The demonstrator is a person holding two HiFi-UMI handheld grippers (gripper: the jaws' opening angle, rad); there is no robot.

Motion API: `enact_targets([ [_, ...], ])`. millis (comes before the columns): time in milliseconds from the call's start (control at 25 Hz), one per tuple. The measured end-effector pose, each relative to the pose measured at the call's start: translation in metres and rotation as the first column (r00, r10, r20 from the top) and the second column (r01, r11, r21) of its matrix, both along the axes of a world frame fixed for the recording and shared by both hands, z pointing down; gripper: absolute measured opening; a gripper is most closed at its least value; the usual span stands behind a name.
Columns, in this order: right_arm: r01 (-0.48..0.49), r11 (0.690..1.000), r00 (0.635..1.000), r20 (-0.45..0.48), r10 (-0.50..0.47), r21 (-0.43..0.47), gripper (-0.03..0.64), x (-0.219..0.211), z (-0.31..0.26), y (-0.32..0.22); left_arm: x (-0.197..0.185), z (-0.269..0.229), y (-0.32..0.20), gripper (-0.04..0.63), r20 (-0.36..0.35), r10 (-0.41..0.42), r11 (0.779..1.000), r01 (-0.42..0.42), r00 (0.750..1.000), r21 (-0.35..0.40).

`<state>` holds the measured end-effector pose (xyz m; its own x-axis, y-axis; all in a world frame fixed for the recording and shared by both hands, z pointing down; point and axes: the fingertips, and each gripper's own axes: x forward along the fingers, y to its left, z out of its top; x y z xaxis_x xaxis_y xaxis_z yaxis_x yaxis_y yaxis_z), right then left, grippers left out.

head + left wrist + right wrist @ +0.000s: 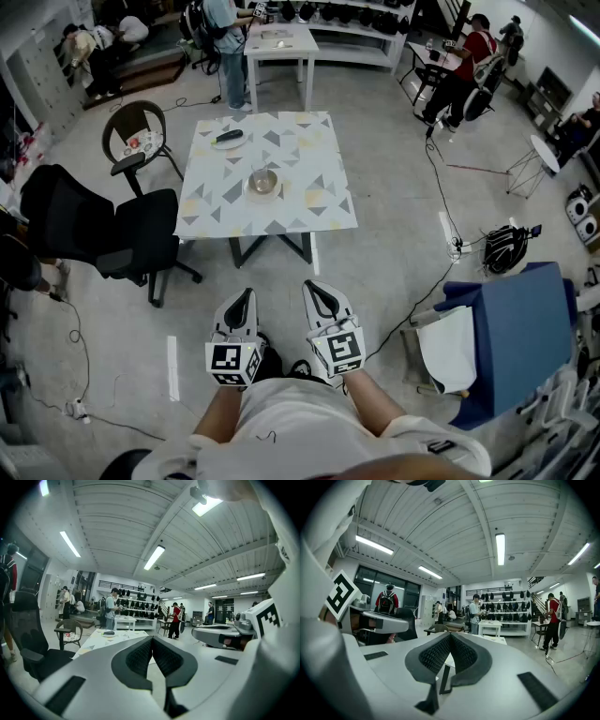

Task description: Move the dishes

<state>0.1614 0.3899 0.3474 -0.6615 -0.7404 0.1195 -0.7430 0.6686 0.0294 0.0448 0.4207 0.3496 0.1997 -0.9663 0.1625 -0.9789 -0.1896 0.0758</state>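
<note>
The left tool (240,298) and right tool (319,291) are both empty, jaws together, well apart from the desk (309,214). The dishes stand there: a metal bowl (263,181) mid-desk, a small plate (228,138) near the far edge. Step up to the desk, then part the jaws before meeting a rim. What lies on the plate, and under the bowl, is too small to tell

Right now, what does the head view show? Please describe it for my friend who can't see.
Seen from above, a person holds the left gripper and right gripper, both shut and empty, short of a patterned table. On it sit a metal bowl near the middle and a dark dish at the far left corner; a black chair stands to its left.
</note>
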Motion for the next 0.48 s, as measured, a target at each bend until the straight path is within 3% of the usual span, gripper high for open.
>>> enact_targets([
  [160,0.006,1.0,1.0,-0.019,-0.006,-0.016,-0.002,0.014,0.005,0.011,0.01,0.008,0.012,0.02,-0.032,-0.012,1.0,0.011,0.999,-0.023],
  [480,0.026,1.0,0.999,-0.042,-0.026,-0.013,-0.002,0.01,0.012,0.009,0.012,0.019,0.007,0.02,-0.017,-0.003,0.998,0.002,1.0,-0.056],
])
